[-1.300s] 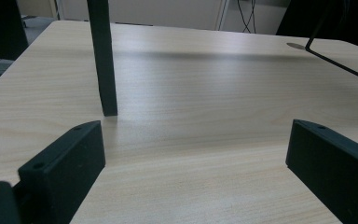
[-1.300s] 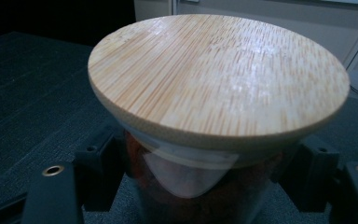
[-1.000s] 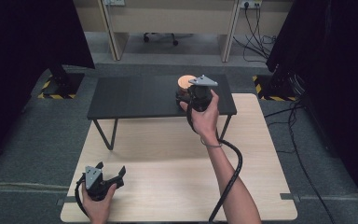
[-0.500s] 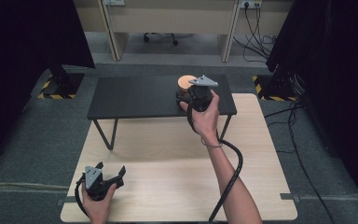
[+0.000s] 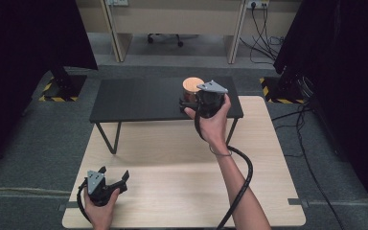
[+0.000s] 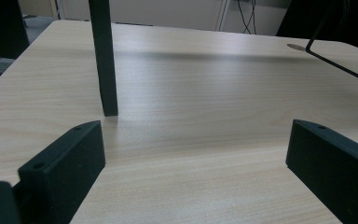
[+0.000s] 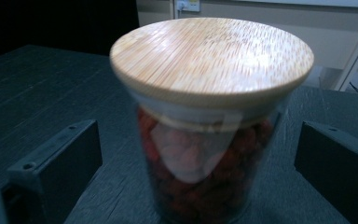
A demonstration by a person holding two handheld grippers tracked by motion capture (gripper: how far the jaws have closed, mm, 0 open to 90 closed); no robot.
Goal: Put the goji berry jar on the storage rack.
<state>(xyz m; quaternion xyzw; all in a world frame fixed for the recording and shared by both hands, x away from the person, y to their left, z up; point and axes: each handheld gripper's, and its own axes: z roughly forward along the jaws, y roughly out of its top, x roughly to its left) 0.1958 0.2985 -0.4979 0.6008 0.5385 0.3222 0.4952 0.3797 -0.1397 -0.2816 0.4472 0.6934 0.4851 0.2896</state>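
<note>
Right gripper [image 7: 198, 154] jaws just opened wide, flanking glass jar [image 7: 205, 186] with bamboo lid [image 7: 212, 56], untouched, upright on black bench [image 5: 139, 98]. Left gripper [image 6: 196, 163] released, idle over wooden table [image 6: 191, 93].

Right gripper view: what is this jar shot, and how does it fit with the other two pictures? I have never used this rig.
A person holds a hand-held gripper in each hand; there is no robot arm. The high view looks down from above the person. Each of the other two pictures comes from a camera riding on one gripper, looking along its black jaws. The right hand-held gripper is at a jar with a wooden lid and red contents, standing on the black table. Its jaws have just been opening; the jar stands between them, not gripped. The left hand-held gripper is open over the pale table, holding nothing.
</note>
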